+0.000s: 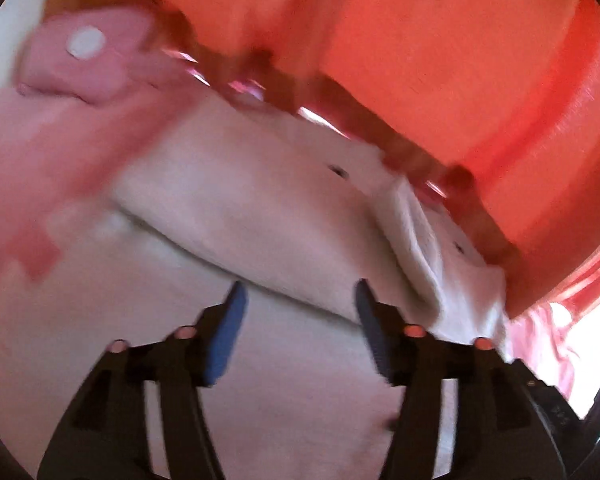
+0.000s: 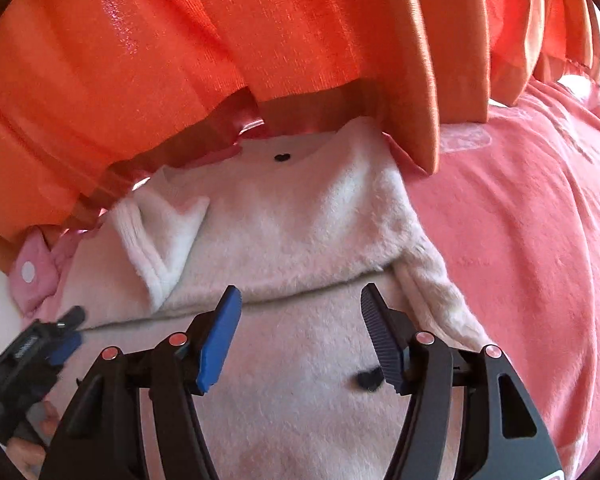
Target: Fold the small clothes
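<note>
Orange curtain (image 2: 204, 52) fills the back of both views, hanging in long folds with a thin, woven look and a shiny hem at the bottom. Under it lies a pink cloth (image 2: 512, 240) that looks soft and a bit bumpy, like a towel, and it spreads out to the right in the right view. On top of it sits the fluffy white garment (image 2: 292, 232), the small piece of clothing to fold. It is fuzzy like a plush toy and has small black dots on it. Its upper part is folded over the lower part, so a long fold edge runs across the middle, just past the tips of the right gripper (image 2: 300, 300). A small flap sticks out at the left of the fold, shaped like a little sleeve. A pink tab (image 2: 34, 276) with a round white snap peeks out at the far left, near the curtain hem. The right gripper hangs over the garment with its jaws apart and nothing between them; one pad is blue and smooth, the other dark and ribbed. The left gripper (image 1: 298, 300) is also spread open over the white fluff, gripping nothing, and its view is blurry.
</note>
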Available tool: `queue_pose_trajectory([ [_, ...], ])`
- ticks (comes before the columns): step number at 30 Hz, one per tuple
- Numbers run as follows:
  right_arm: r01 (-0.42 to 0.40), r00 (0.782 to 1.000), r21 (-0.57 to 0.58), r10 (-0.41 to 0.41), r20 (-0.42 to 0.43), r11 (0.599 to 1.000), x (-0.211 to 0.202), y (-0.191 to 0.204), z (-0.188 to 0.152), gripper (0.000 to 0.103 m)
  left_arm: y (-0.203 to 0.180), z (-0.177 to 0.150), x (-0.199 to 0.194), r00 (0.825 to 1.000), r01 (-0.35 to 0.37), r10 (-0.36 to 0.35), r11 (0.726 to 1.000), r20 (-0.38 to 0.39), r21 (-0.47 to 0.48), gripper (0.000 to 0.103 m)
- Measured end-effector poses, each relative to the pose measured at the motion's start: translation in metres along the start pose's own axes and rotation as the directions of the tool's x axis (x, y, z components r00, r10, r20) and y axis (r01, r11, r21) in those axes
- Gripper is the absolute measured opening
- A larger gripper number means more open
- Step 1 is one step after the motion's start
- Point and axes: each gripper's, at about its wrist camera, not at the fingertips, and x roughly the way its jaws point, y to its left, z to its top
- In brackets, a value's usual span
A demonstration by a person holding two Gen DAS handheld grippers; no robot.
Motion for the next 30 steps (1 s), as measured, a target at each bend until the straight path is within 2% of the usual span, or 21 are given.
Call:
queue_pose_trajectory([
  [2, 0.002, 1.0, -0.065, -0.001, 0.013, 0.998, 0.003, 0.017, -0.001, 0.061, 0.013, 0.005, -0.001, 0.998, -0.049, 0.049, 0.999, 0.029, -0.017, 0.058],
  [4, -0.014, 1.0, -0.184, 0.017, 0.014, 0.983, 0.008, 0.044, -0.001, 0.062, 0.026, 0.014, 0.001, 0.998, -0.06, 0.061, 0.997, 0.027, -0.051, 0.058],
  [7, -0.006, 1.0, -0.356, 0.015, 0.024, 0.935, 0.022, 0.091, -0.001, 0.066, 0.05, 0.02, 0.013, 0.995, -0.095, 0.097, 0.99, 0.014, -0.109, 0.057],
  [10, 0.01, 0.999, -0.442, 0.008, 0.038, 0.897, 0.04, 0.126, 0.002, 0.066, 0.064, 0.022, 0.029, 0.991, -0.132, 0.13, 0.984, -0.02, -0.124, 0.051],
  [14, 0.045, 0.999, -0.478, -0.026, 0.046, 0.877, 0.073, 0.153, 0.007, 0.065, 0.066, 0.021, 0.028, 0.987, -0.158, 0.156, 0.985, -0.037, -0.073, 0.051],
  [15, 0.05, 0.999, -0.479, -0.039, 0.032, 0.876, 0.083, 0.155, 0.007, 0.06, 0.063, 0.019, 0.028, 0.986, -0.166, 0.164, 0.984, -0.038, -0.06, 0.051],
  [16, 0.047, 0.999, -0.471, -0.044, 0.016, 0.881, 0.089, 0.154, 0.007, 0.039, 0.061, 0.019, 0.029, 0.984, -0.175, 0.174, 0.983, -0.039, -0.048, 0.051],
  [18, 0.04, 0.998, -0.419, -0.057, -0.027, 0.907, 0.1, 0.142, 0.009, 0.014, 0.059, 0.016, 0.032, 0.98, -0.194, 0.193, 0.981, -0.037, -0.02, 0.051],
  [19, 0.016, 0.999, -0.364, -0.027, -0.025, 0.931, 0.096, 0.131, 0.014, 0.011, 0.057, 0.015, 0.033, 0.978, -0.208, 0.207, 0.978, -0.036, -0.002, 0.051],
  [21, -0.029, 1.0, -0.255, 0.03, -0.002, 0.966, 0.08, 0.111, 0.03, 0.009, 0.056, 0.011, 0.037, 0.976, -0.217, 0.217, 0.976, -0.034, 0.01, 0.051],
  [22, -0.077, 0.996, -0.173, 0.082, 0.018, 0.982, 0.066, 0.096, 0.041, 0.008, 0.056, 0.01, 0.038, 0.975, -0.217, 0.218, 0.976, -0.034, 0.011, 0.052],
  [24, -0.164, 0.985, -0.027, 0.165, 0.04, 0.986, 0.048, 0.067, 0.055, 0.006, 0.057, 0.008, 0.039, 0.976, -0.213, 0.213, 0.977, -0.038, 0.008, 0.053],
  [26, -0.18, 0.984, 0.091, 0.178, 0.024, 0.979, 0.046, 0.033, 0.052, 0.007, 0.056, 0.006, 0.04, 0.976, -0.214, 0.214, 0.977, -0.037, 0.015, 0.053],
  [29, -0.068, 0.987, 0.029, 0.071, -0.142, 0.997, 0.08, 0.008, 0.022, 0.017, 0.056, 0.004, 0.039, 0.975, -0.22, 0.221, 0.975, -0.035, 0.025, 0.053],
  [30, -0.11, 0.987, 0.033, 0.113, -0.112, 0.993, 0.078, -0.001, 0.015, 0.015, 0.056, 0.005, 0.038, 0.975, -0.216, 0.217, 0.976, -0.038, 0.02, 0.053],
])
